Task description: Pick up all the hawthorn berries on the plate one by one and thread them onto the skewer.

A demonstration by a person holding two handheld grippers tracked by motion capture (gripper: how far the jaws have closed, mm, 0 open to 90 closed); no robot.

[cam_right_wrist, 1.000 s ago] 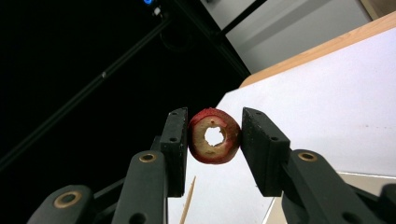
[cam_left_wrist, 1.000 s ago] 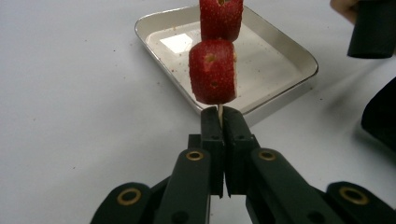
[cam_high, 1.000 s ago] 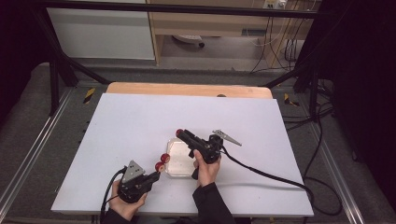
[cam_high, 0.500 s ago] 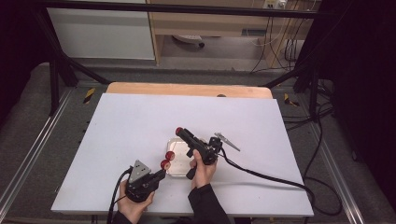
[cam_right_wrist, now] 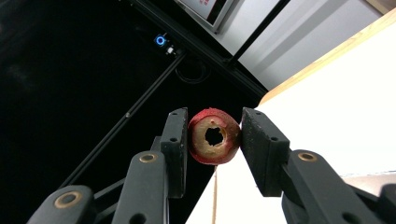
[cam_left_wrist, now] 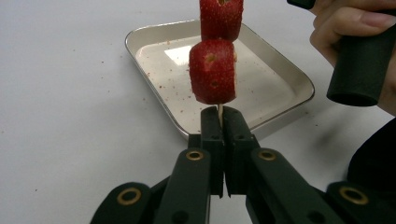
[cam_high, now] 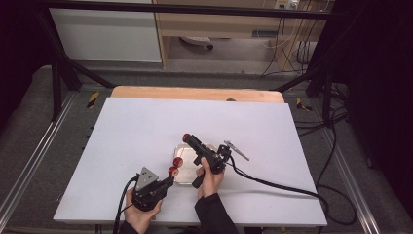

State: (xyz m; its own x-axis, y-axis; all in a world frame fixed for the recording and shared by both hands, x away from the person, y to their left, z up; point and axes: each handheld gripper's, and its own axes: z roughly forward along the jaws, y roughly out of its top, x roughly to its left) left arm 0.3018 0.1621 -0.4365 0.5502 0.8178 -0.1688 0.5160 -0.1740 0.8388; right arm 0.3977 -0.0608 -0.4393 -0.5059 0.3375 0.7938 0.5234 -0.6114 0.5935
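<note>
My left gripper (cam_left_wrist: 219, 112) is shut on the bare end of a thin wooden skewer (cam_left_wrist: 219, 108). Two red strawberry pieces are threaded on it, a lower one (cam_left_wrist: 212, 70) and an upper one (cam_left_wrist: 222, 16). In the high view this gripper (cam_high: 167, 179) sits near the table's front, with the skewered pieces (cam_high: 172, 170) over the corner of a small metal tray (cam_high: 185, 178). My right gripper (cam_right_wrist: 214, 122) is shut on a cored strawberry piece (cam_right_wrist: 205, 150) and points up and away. In the high view it (cam_high: 187, 139) hovers above the tray's far side.
The tray (cam_left_wrist: 271, 79) holds only red crumbs and juice specks. White table surface (cam_high: 146, 126) lies open to the left and back. A wooden strip (cam_high: 195, 92) edges the far side. The right gripper's cable (cam_high: 272, 183) trails off to the right.
The left gripper with the skewer has edged slightly right, toward the tray. The right gripper holds its strawberry piece in about the same place.
</note>
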